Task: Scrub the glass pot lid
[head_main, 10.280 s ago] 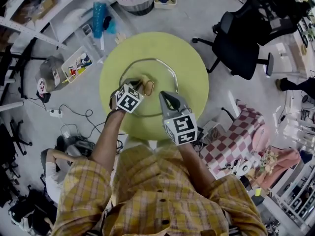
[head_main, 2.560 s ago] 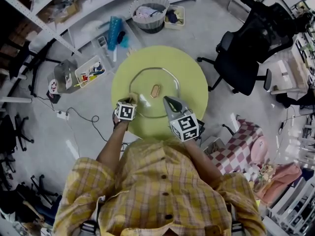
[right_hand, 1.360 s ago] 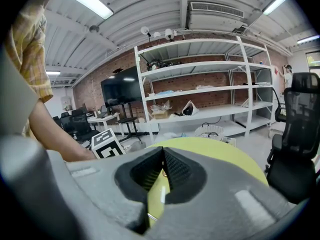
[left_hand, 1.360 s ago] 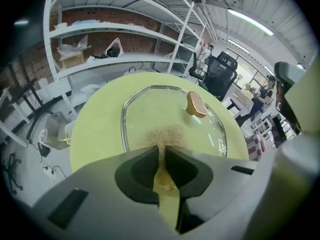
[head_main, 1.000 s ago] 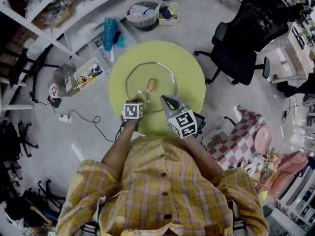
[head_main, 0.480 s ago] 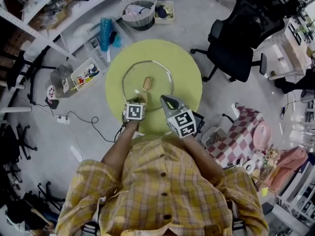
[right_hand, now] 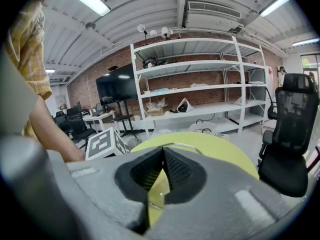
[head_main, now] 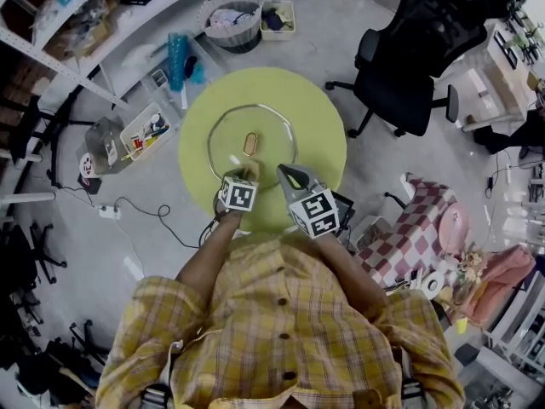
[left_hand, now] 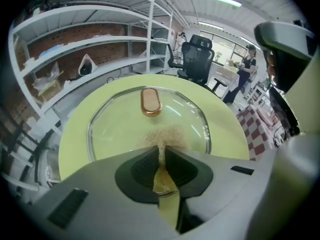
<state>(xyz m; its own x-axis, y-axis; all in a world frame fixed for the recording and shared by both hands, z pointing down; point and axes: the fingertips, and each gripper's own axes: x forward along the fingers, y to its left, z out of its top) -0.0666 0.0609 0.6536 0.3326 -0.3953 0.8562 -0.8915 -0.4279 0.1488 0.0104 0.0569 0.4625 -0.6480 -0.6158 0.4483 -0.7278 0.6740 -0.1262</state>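
Observation:
The glass pot lid [head_main: 272, 135] lies flat on a round yellow-green table [head_main: 319, 118], its brown oval handle [head_main: 249, 143] at the middle. My left gripper [head_main: 246, 174] is over the lid's near part, shut on a tan scrub pad [left_hand: 162, 133] that presses against the glass just short of the handle [left_hand: 150, 101]. My right gripper [head_main: 284, 171] hovers close beside it at the lid's near right rim, shut with nothing between its fingers. In the right gripper view, the lid's rim [right_hand: 176, 145] shows past the closed tips [right_hand: 162, 151].
A black office chair [head_main: 400, 66] stands right of the table. A basket [head_main: 234, 5] and a white bin of small items [head_main: 140, 130] sit on the floor at the back and left, by metal shelves [head_main: 51, 49]. A checked seat [head_main: 430, 228] stands near right.
My left gripper has slid to the right across the near part of the lid with the pad. The right gripper has stayed where it was.

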